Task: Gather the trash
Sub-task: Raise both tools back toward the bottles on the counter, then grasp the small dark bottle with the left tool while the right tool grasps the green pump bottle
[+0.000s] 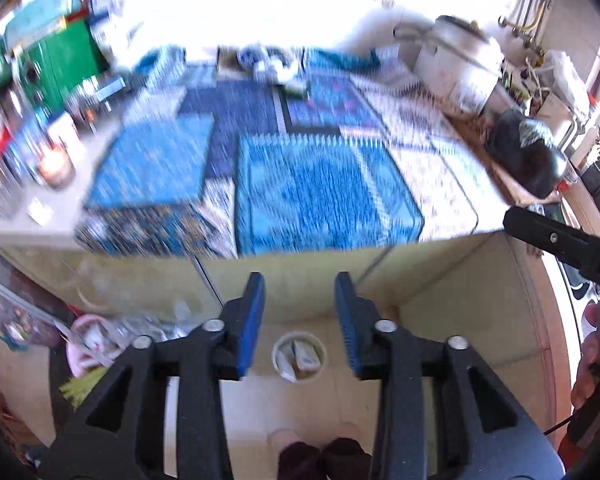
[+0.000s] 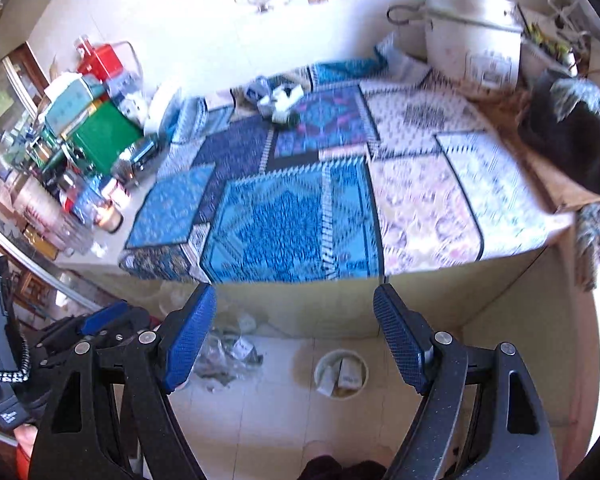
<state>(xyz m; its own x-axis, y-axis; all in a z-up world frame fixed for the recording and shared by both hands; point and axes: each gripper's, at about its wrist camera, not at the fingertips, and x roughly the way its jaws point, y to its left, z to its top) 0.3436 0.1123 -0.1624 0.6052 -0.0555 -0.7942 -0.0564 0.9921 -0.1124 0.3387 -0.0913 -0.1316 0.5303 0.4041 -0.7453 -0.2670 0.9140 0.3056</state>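
Left wrist view: the left gripper (image 1: 300, 320) had ribbed blue pads (image 1: 252, 320) narrowly apart, nothing between, above a round white trash bin (image 1: 299, 357) holding cartons on pale floor tiles. Right wrist view: the right gripper (image 2: 294, 336) gaped wide, empty; only here were crumpled clear wrappers (image 2: 228, 356) beside the bin (image 2: 341, 374).

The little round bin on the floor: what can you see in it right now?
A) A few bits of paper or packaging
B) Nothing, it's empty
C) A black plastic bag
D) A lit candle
A: the round bin on the floor tiles holds several pale scraps and small cartons, seen in both wrist views; the black bag lies up on the counter instead.
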